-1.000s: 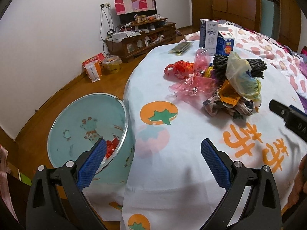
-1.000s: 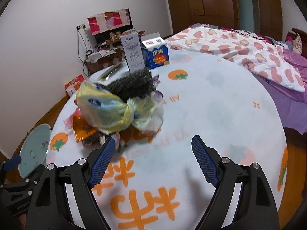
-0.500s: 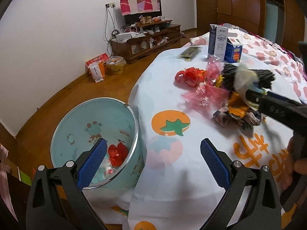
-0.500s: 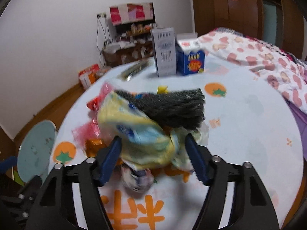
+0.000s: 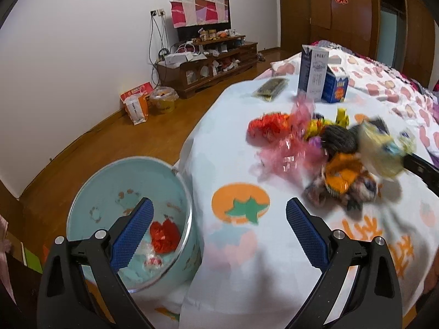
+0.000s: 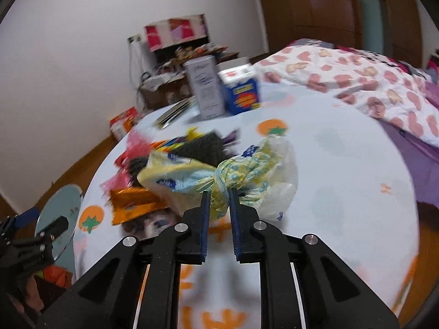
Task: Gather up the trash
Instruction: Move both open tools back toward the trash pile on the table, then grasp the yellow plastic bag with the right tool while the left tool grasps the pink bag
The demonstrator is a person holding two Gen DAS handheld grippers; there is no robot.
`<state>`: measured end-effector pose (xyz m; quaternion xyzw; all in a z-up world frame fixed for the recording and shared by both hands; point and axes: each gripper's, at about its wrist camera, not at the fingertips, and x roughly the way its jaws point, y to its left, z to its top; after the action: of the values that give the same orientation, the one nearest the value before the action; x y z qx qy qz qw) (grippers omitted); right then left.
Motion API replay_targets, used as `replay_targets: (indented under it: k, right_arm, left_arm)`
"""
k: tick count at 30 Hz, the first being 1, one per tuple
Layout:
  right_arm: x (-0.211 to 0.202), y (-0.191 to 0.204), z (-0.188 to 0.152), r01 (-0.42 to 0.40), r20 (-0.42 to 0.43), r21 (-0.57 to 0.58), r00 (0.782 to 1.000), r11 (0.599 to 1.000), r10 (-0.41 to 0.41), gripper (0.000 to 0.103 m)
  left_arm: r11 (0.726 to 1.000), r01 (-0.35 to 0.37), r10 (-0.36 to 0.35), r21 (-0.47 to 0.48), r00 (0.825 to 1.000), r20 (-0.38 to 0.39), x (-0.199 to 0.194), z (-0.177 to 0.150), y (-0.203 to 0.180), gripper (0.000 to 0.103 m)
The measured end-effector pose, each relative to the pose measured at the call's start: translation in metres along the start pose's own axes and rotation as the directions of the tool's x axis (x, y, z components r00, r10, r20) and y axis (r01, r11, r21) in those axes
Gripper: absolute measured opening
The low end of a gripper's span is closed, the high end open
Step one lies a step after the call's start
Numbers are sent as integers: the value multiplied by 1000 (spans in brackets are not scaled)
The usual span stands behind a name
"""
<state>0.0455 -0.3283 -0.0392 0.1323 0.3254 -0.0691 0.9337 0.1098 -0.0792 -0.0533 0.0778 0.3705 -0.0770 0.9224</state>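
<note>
Since a second ago: right tool (image 6: 219, 194) gone from wide open and empty to nearly shut, jaws closing on the knotted neck of the yellow-and-blue plastic bag (image 6: 227, 176), pads pinching the crinkled film. Bag now raised off the trash pile (image 5: 337, 181), blurred in both views. Left tool (image 5: 218, 219) unchanged: spread wide, nothing between its ribbed blue pads.

Left wrist view only: inside of the round pale-blue bin (image 5: 129, 213) at 9 o'clock of the tabletop (image 5: 247, 260), red crumpled wrapper (image 5: 164, 237) on its bottom. Right wrist view only: the pinch itself, bin seen merely as a thin edge at 9 o'clock.

Soft white cloth with orange fruit prints; pink cellophane, orange foil packet, dark knitted roll; two upright cartons (image 5: 322, 81) at 12 o'clock.
</note>
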Motion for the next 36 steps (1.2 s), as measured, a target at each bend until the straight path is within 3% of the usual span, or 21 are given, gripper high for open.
replay_targets:
  k: [3,6,17,20,22,23,28,36]
  right_arm:
    - [-12,-23,3,99,40,28,994,995,-100,15]
    - [-10,-47,2,157,29,90,987,984,-160,14]
    - [14,-84,-21,203,-72,169,979,965,-193,14]
    - [17,-86,-25,200,-73,172,979,965,-190,14]
    - [16,-85,-24,198,-70,169,980,966,-189,14]
    - [16,-85,-24,196,-71,169,980,966,-187,14]
    - [13,-83,-25,195,-59,163,981,967,-187,14]
    - [-7,-81,-25,194,-4,197,980,961,-197,14]
  left_arm:
    - [1000,15,-15,2,1000,18,9,14,-4,95]
    - [999,34,-33,-9,999,37,23,29,-12,94]
    - [990,139,-139,4,989,-49,82,46,-57,79]
    - [987,158,-157,10,986,-52,85,44,-62,66]
    - [985,169,-168,24,984,-55,86,43,-65,35]
    - [985,172,-170,31,984,-61,87,42,-65,31]
    - [979,201,-199,30,979,-41,78,39,-63,25]
    - [985,169,-171,40,985,28,35,36,-47,24]
